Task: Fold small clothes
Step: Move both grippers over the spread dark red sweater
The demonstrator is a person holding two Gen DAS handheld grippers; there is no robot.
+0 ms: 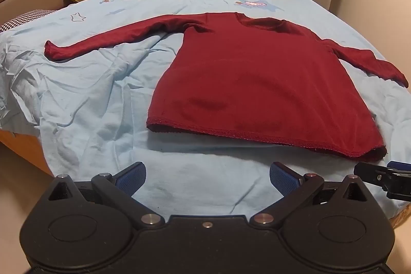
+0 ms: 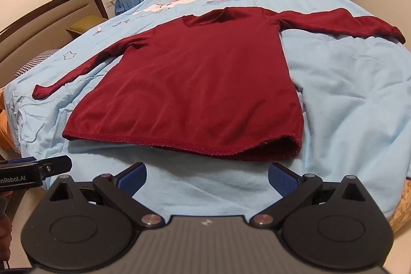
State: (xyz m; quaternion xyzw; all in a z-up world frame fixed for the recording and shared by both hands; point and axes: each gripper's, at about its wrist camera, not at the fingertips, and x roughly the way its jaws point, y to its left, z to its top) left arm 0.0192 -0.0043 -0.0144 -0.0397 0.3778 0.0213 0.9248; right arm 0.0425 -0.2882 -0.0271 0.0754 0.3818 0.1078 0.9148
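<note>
Both the left gripper (image 1: 207, 177) and the right gripper (image 2: 207, 177) stand wide open and empty, just short of the red shirt (image 1: 259, 84), which lies flat near the bed's (image 1: 84, 104) front edge. A pinch at the hem risks catching the rumpled blue sheet (image 2: 359, 104) underneath too.

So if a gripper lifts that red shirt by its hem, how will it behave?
The red shirt is thin knit lying flat with both sleeves spread, so it would likely droop and trail its sleeves. It looks light. On the wrinkled blue sheet, pushing would probably bunch it rather than slide it.
</note>
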